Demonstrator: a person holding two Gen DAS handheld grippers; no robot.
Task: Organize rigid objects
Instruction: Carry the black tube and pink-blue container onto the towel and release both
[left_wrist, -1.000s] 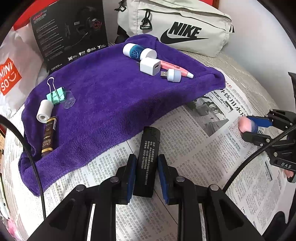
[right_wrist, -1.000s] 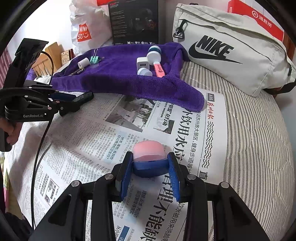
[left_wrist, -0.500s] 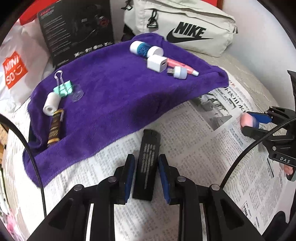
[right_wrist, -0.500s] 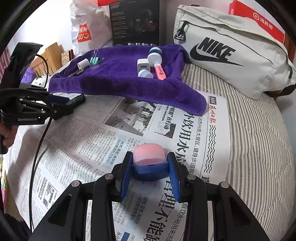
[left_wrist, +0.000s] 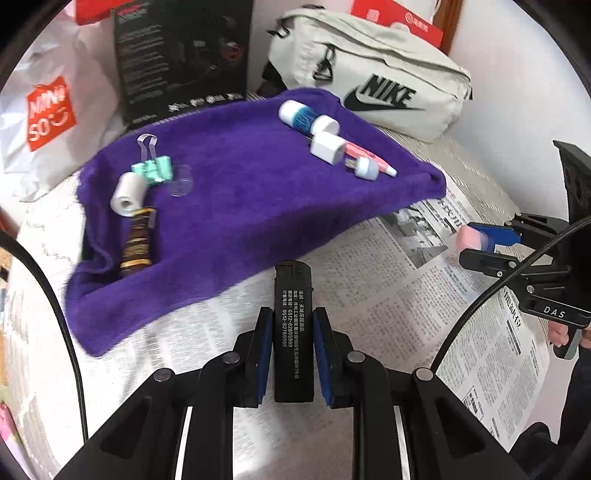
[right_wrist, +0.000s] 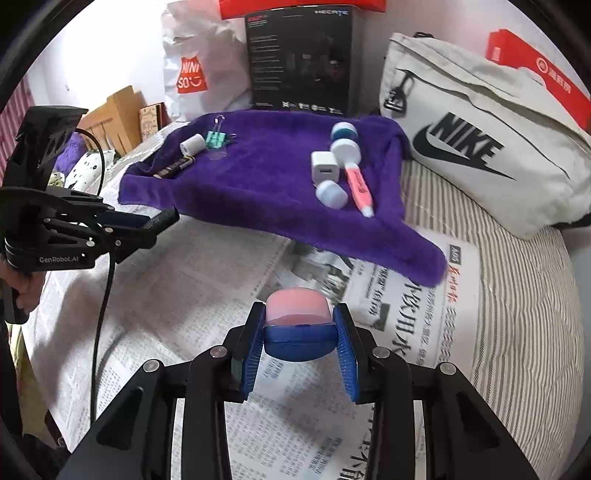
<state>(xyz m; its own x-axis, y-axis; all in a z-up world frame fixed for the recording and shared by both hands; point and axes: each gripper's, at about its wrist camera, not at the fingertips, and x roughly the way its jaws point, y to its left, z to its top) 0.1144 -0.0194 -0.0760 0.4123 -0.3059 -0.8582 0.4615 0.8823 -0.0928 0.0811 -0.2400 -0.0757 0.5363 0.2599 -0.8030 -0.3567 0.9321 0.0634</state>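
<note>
A black lighter (left_wrist: 293, 288) with white print sticks forward from my left gripper (left_wrist: 293, 317), whose blue pads are closing tight on its sides above the newspaper (left_wrist: 424, 295). My right gripper (right_wrist: 299, 314) is shut on a small round container (right_wrist: 295, 339) with a blue base and pink top. Just ahead lies a purple towel (left_wrist: 258, 206). It carries a white-and-blue bottle (left_wrist: 306, 120), a white charger cube (left_wrist: 327, 147), a pink pen (left_wrist: 369, 158), green binder clips (left_wrist: 155, 170), a white roll (left_wrist: 125, 190) and a dark tube (left_wrist: 138, 247).
A grey Nike bag (right_wrist: 480, 147), a black product box (right_wrist: 303, 59) and a white Miniso bag (right_wrist: 192, 74) stand behind the towel. Striped bedding (right_wrist: 517, 332) shows to the right of the newspaper. A black cable (right_wrist: 105, 295) hangs from the left gripper.
Both grippers have lifted a little with their objects and moved toward the purple towel. The lighter now sits straight between the left pads.
</note>
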